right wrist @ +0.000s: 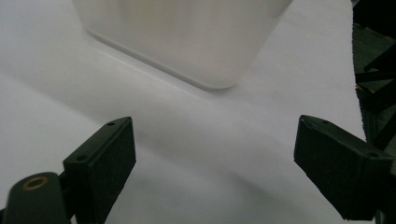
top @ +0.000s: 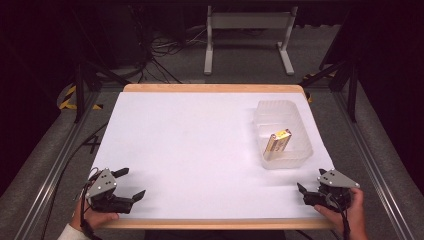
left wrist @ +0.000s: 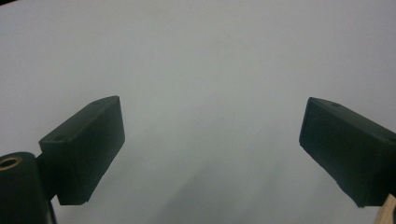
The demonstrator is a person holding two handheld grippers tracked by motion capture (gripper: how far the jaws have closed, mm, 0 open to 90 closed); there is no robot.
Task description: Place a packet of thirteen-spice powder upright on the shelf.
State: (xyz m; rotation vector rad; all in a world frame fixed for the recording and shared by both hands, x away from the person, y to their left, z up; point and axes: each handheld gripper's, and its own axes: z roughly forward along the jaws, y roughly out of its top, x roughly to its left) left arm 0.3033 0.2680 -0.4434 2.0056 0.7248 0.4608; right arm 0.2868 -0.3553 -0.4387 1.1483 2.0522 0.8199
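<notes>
Translucent bin (top: 283,131), one; yellow box (top: 277,143), one, inside; two tools (top: 129,184) (top: 310,187) agape.

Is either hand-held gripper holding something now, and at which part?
Nothing is held: the left hand-held gripper and the right hand-held gripper are both open over the white table.

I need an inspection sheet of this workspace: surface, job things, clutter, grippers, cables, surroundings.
Surface: white table top, wooden edge at the far side.
Job's things: translucent plastic bin at the right; a small yellow-and-silver pack lies inside it.
Clutter: nothing seen.
Grippers: left gripper open, near left corner; right gripper open, empty, near the bin.
Cables: loose cables on the floor beyond the table.
Surroundings: grey stand, dark floor.
</notes>
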